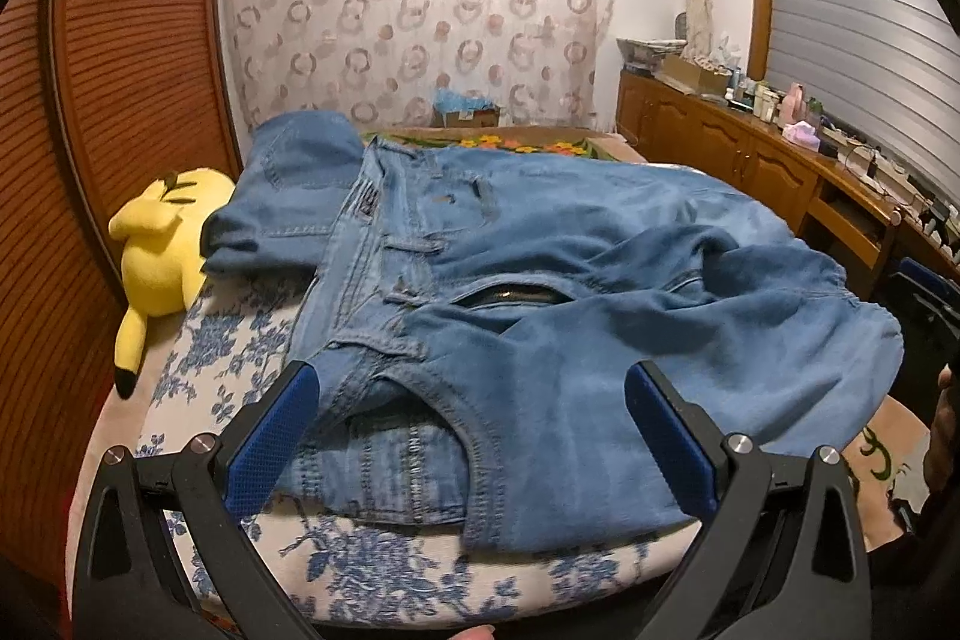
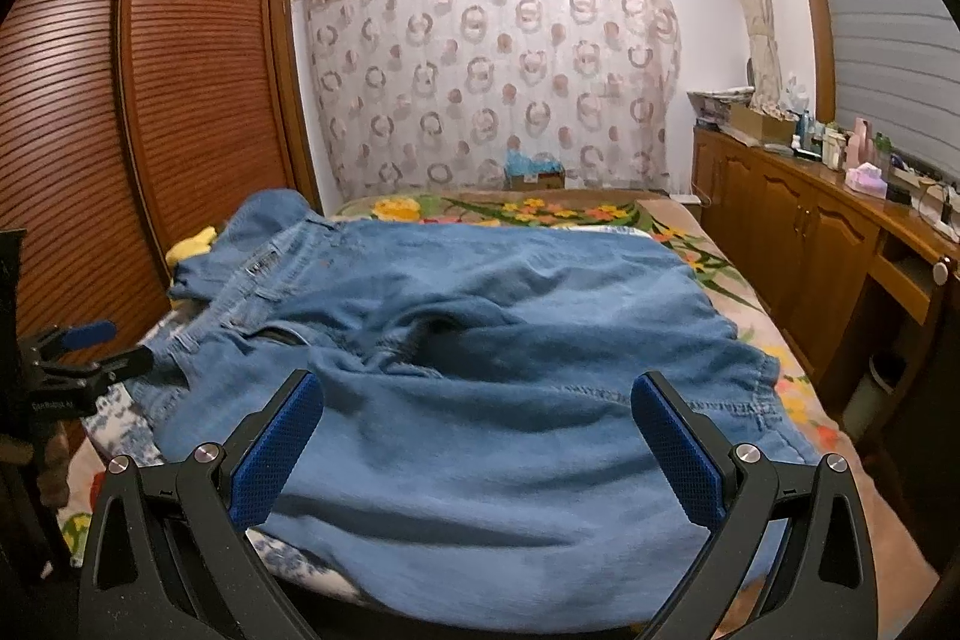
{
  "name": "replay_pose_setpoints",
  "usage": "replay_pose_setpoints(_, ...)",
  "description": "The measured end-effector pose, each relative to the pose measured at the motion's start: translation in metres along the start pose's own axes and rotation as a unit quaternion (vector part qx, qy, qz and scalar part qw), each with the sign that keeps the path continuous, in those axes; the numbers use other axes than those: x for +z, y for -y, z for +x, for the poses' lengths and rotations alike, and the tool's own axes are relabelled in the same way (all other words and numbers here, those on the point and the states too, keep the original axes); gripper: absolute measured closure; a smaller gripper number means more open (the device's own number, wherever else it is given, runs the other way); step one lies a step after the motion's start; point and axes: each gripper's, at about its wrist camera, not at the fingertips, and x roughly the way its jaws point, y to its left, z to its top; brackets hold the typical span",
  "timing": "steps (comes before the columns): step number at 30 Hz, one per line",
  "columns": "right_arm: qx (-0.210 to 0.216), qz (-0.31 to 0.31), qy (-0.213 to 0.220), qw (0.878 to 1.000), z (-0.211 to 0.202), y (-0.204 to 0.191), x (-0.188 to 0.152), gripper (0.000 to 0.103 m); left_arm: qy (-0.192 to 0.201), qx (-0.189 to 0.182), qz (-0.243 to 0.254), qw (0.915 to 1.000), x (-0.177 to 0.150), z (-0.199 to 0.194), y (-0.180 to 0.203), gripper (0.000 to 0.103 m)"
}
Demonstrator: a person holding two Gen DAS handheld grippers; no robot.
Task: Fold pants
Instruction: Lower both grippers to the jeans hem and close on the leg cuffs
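A bedroom with a floral-covered bed (image 1: 384, 574), a louvred wooden wardrobe (image 2: 180, 100) and a patterned curtain (image 1: 420, 16). The left gripper (image 1: 468, 436) stands spread wide, empty, its blue pads (image 1: 270, 445) flanking the waistband of the blue jeans (image 1: 600, 280). The right gripper (image 2: 480, 451) also gapes, over the jeans' leg. The jeans lie rumpled across the bed; a yellow plush toy (image 1: 162, 244) rests beside them.

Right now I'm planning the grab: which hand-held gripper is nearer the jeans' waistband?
Left. The left hand-held gripper sits open right at the waistband; the right hand-held gripper is open over the legs.
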Motion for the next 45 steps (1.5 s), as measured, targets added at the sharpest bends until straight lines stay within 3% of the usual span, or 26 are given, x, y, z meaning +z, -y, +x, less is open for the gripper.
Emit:
replay_pose_setpoints(8,-0.017,0.002,-0.017,1.000,-0.002,0.005,0.001,0.001,-0.013,0.012,-0.018,0.9997,-0.010,0.010,-0.032,0.003)
replay_pose_setpoints(16,-0.038,0.004,-0.031,0.999,-0.010,0.003,-0.002,0.001,-0.029,0.032,-0.037,0.9984,-0.021,0.026,-0.068,0.025)
replay_pose_setpoints(21,-0.053,0.011,-0.035,0.998,-0.018,0.009,-0.002,0.001,-0.042,0.045,-0.050,0.9968,-0.026,0.035,-0.087,0.032)
replay_pose_setpoints(37,-0.116,0.029,-0.096,0.988,-0.049,0.024,-0.009,0.002,-0.076,0.040,-0.051,0.9950,-0.046,0.048,-0.093,0.041)
replay_pose_setpoints(41,-0.113,0.046,-0.114,0.986,-0.048,0.020,-0.003,0.005,-0.077,0.035,-0.049,0.9952,-0.047,0.049,-0.091,0.046)
replay_pose_setpoints(45,-0.098,0.056,-0.128,0.985,-0.043,0.017,0.002,0.015,-0.076,0.029,-0.050,0.9954,-0.050,0.050,-0.091,0.047)
